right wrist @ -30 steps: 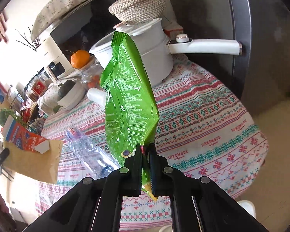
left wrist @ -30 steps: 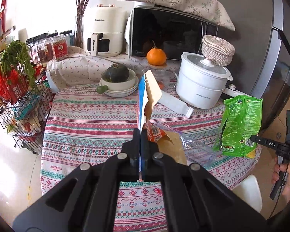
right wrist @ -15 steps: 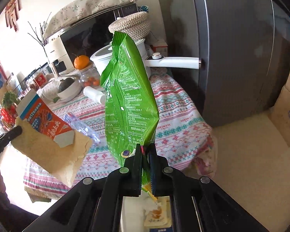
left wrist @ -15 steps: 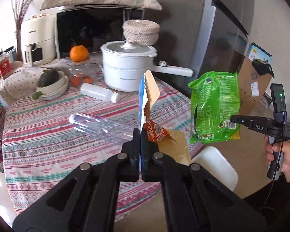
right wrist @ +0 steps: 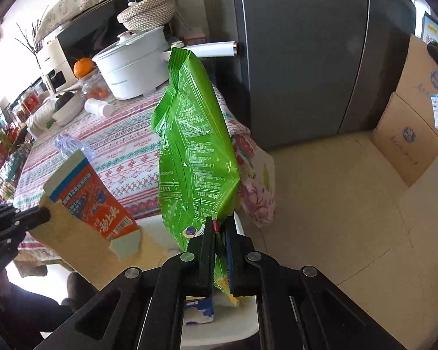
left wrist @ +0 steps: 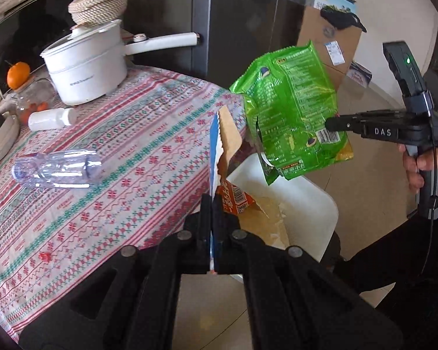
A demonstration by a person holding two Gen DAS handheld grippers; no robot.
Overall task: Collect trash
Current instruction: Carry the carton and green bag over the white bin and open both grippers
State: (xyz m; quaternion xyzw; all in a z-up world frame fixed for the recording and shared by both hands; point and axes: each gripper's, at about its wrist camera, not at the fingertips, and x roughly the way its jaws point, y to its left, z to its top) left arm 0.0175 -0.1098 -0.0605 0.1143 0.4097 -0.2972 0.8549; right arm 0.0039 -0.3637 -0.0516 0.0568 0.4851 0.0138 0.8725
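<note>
The dark grey refrigerator (right wrist: pixel 300 58) stands behind the round table covered by a red, green and white patterned cloth (left wrist: pixel 131 151), and brown cardboard boxes (right wrist: pixel 408 134) rest on the beige floor beside it. On the table: a white electric pot with a long handle (left wrist: pixel 87 70), capped by a woven straw lid (left wrist: pixel 98 4); a crushed clear plastic bottle (left wrist: pixel 55 169) lying on its side near the table edge; a small white bottle (left wrist: pixel 51 119) lying near the pot; an orange fruit (left wrist: pixel 17 74) at the back. A white rectangular bin (left wrist: pixel 303 201) sits on the floor just beside the table, with a blue-and-white carton visible inside it in the right wrist view. My right gripper (right wrist: pixel 219 233) is pressed together on the lower edge of the green plastic snack bag (right wrist: pixel 195 145); the bag stands up from the jaws and hangs in the air above the bin's rim. My left gripper (left wrist: pixel 212 204) is pressed together on the flattened, torn orange-and-blue cardboard carton (right wrist: pixel 87 201), whose brown inner face is exposed; it is held edge-on to the left wrist camera, over the near side of the bin and just off the table edge. The bag and the carton are near each other but not touching. My right hand (left wrist: pixel 432 169) wraps the black handle of its gripper.
</note>
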